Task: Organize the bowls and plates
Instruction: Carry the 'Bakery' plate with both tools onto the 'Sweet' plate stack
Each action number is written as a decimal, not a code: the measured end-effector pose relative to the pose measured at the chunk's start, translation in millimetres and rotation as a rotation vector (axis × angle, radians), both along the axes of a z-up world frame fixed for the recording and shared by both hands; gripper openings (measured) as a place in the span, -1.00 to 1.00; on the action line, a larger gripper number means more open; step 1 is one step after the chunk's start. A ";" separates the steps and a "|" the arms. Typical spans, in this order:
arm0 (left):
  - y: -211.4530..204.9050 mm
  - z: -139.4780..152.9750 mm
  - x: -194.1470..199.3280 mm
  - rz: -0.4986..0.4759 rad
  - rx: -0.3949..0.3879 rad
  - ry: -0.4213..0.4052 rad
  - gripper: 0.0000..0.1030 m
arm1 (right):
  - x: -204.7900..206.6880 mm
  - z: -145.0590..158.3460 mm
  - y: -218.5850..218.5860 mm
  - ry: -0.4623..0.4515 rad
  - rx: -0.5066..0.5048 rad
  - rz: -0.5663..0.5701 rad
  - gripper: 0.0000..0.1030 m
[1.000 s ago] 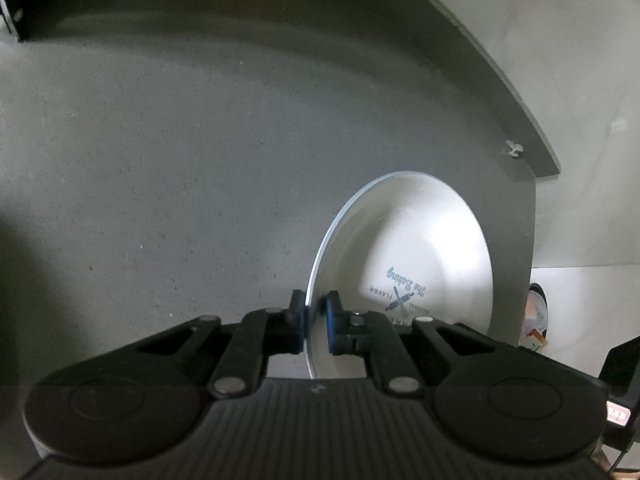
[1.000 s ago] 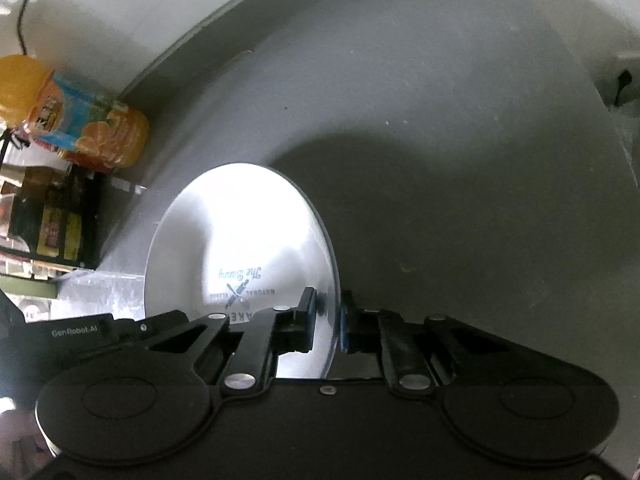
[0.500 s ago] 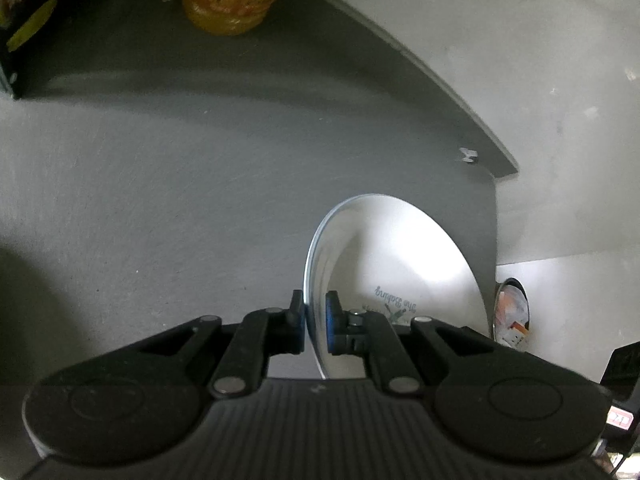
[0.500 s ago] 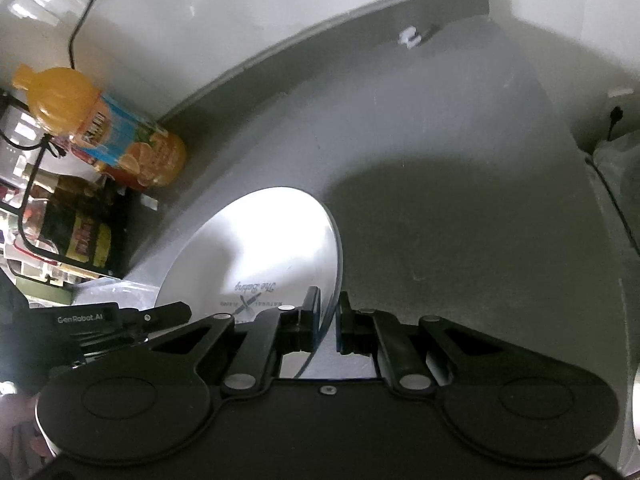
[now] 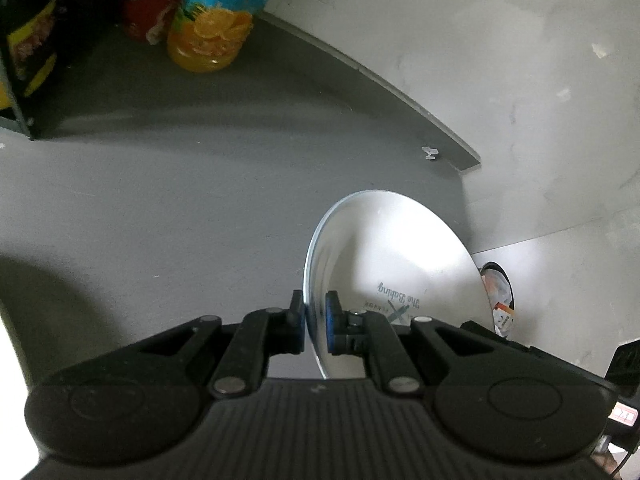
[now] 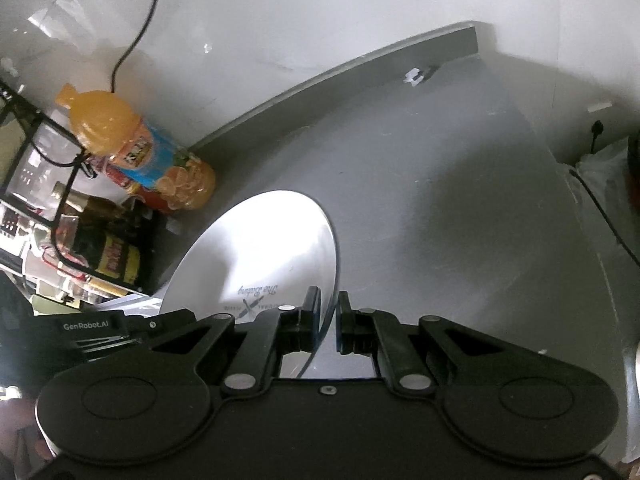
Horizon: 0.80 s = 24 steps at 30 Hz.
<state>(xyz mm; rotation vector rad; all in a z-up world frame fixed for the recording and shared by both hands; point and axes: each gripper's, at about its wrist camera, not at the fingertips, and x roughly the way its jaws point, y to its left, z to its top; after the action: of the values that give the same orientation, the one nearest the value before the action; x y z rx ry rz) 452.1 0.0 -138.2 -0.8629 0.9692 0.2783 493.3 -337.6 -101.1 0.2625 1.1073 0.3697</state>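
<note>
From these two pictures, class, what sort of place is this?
Probably a home kitchen counter: a grey worktop against a pale wall, an orange juice bottle beside a black wire rack of bottles, and a white plate being held.

"The Baking" on plate (image 5: 404, 264); "GenRobot.AI" on left claw (image 6: 120, 326)

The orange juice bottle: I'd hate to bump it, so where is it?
The orange juice bottle stands at the counter's back left corner, against the wall, beside a red jar, well clear of the plate.
</note>
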 end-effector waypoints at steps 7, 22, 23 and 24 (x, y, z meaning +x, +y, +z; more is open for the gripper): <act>21.1 12.4 -39.2 0.017 0.017 -0.007 -0.85 | -29.9 11.0 36.9 -0.024 0.013 0.016 -0.85; 81.9 19.1 -141.6 0.069 0.026 -0.005 -0.84 | -93.4 10.6 124.5 -0.022 0.029 0.068 -0.85; 85.3 18.1 -147.3 0.071 0.025 -0.004 -0.84 | -97.5 9.9 130.1 -0.021 0.030 0.069 -0.85; 89.1 17.4 -153.8 0.072 0.024 -0.003 -0.84 | -101.5 8.8 134.7 -0.020 0.030 0.070 -0.85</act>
<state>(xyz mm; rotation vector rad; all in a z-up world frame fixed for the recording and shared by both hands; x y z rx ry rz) 298.2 89.1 -120.8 -0.8769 0.9317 0.3494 391.8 -202.9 -92.2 0.2463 1.0940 0.4507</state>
